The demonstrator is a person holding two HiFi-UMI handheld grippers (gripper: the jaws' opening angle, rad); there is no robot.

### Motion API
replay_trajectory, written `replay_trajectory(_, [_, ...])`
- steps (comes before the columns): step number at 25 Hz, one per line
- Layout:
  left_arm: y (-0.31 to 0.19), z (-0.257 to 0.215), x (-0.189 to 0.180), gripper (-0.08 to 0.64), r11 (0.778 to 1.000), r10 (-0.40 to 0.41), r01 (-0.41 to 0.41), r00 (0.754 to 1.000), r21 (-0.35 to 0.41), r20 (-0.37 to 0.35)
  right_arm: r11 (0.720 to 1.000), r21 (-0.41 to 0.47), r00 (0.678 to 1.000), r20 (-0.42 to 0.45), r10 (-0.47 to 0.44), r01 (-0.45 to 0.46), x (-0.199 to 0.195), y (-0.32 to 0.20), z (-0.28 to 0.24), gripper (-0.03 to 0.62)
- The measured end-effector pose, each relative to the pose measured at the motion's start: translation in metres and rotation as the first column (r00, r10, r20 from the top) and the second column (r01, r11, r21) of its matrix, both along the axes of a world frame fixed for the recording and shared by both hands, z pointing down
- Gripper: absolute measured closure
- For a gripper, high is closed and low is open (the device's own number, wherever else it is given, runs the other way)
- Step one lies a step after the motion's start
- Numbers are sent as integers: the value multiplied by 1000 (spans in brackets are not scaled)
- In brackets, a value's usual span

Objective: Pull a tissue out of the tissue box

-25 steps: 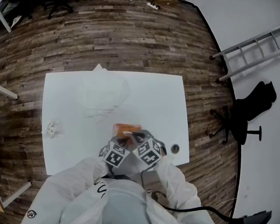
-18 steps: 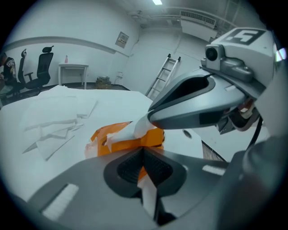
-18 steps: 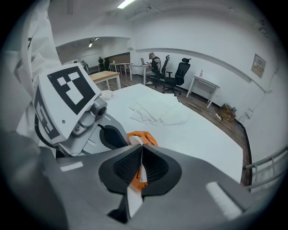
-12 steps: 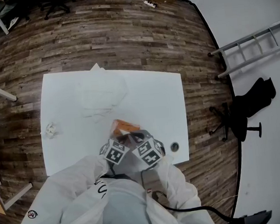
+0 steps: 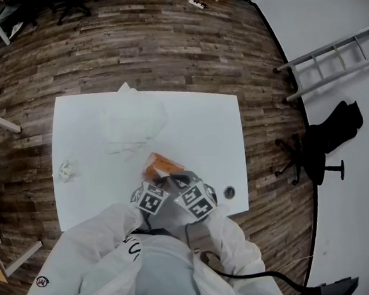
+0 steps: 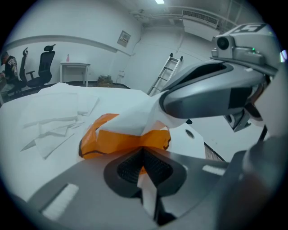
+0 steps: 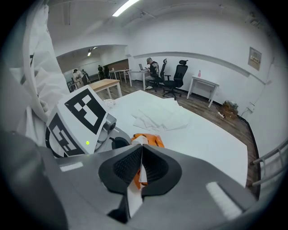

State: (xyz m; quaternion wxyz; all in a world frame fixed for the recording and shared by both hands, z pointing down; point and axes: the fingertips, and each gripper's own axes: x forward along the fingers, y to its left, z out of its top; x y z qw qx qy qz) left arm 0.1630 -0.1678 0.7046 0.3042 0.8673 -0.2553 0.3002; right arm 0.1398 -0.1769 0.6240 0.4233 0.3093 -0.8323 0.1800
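An orange tissue pack (image 5: 160,165) lies on the white table (image 5: 203,135), just beyond both grippers. My left gripper (image 6: 144,162) is shut on the near edge of the orange pack (image 6: 118,140). A white tissue (image 6: 135,117) rises out of the pack toward the right gripper's grey body (image 6: 211,90). My right gripper (image 7: 141,167) is shut on that white tissue (image 7: 139,173), with the orange pack (image 7: 150,140) right behind its jaws. In the head view the two marker cubes, left (image 5: 152,200) and right (image 5: 196,200), sit side by side over the pack's near end.
A loose pile of flat tissues (image 5: 133,122) lies at the table's far side, and a crumpled one (image 5: 66,170) near the left edge. A round hole (image 5: 229,193) is by the near right corner. A ladder (image 5: 331,60) and a black chair (image 5: 322,147) stand to the right.
The orange pack now lies a little more slantwise and shows further beyond the grippers. Both grippers have hardly moved and stay shut.
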Motion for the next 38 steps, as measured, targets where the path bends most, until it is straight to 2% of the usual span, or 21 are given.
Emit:
replay_trajectory(7, [-1, 4, 4, 560, 1000, 5, -4, 1000, 18, -10, 1000, 4, 999, 41, 14, -14, -3, 0, -11, 588])
replay_trajectory(11, [3, 9, 3, 560, 1000, 5, -5, 1000, -3, -2, 1000, 4, 998, 58, 25, -25, -2, 1, -16, 588])
replay_trajectory(26, [1, 14, 1, 560, 1000, -9, 9, 1000, -11, 5, 999, 31, 996, 85, 38, -41, -2, 2, -33, 588])
replay_trajectory(38, [-3, 13, 4, 560, 1000, -8, 8, 1000, 12, 3, 997, 59, 994, 99, 36, -42, -1, 6, -49, 588])
